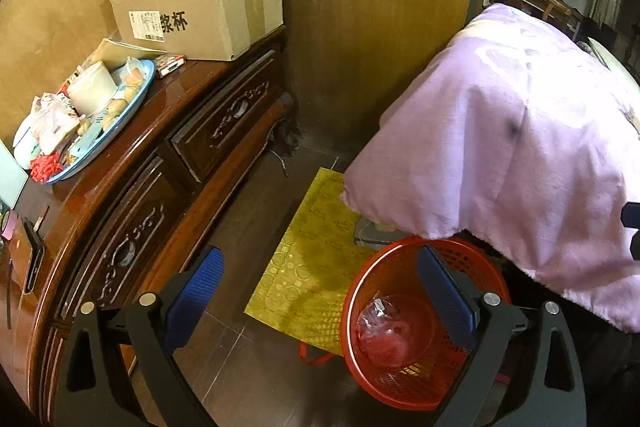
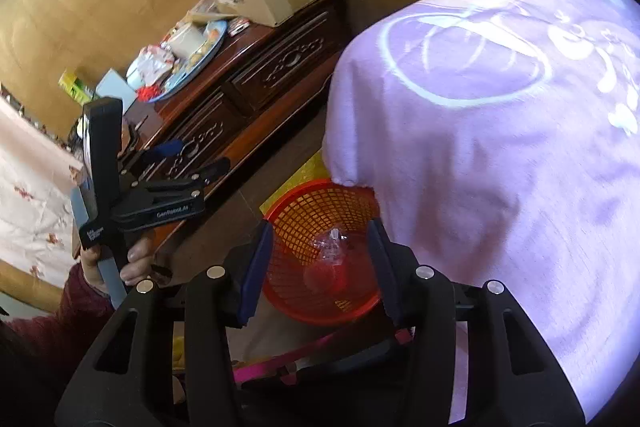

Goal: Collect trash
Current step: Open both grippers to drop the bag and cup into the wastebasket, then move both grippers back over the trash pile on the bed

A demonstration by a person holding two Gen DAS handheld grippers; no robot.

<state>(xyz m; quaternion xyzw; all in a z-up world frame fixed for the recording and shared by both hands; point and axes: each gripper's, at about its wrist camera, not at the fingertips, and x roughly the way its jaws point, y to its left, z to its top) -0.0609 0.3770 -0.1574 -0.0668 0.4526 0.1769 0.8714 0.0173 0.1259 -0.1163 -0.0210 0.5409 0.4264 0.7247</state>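
A red mesh waste basket [image 1: 404, 379] stands on the floor by the bed. A crumpled clear plastic wrapper [image 1: 384, 327] lies inside it. My left gripper [image 1: 320, 267] is open and empty, above the floor, its right finger over the basket's rim. In the right wrist view the basket [image 2: 316, 211] sits straight below my right gripper [image 2: 320, 235], which is open and empty, with the wrapper [image 2: 334, 255] seen between its fingers. The left gripper [image 2: 196, 163] shows there at the left, held in a hand.
A dark wooden dresser [image 1: 132, 195] on the left carries a cardboard box [image 1: 208, 3] and a blue tray [image 1: 138, 95] of snacks and wrappers. A purple blanket [image 1: 500, 155] hangs over the bed at right. A yellow bag [image 1: 316, 255] lies on the floor.
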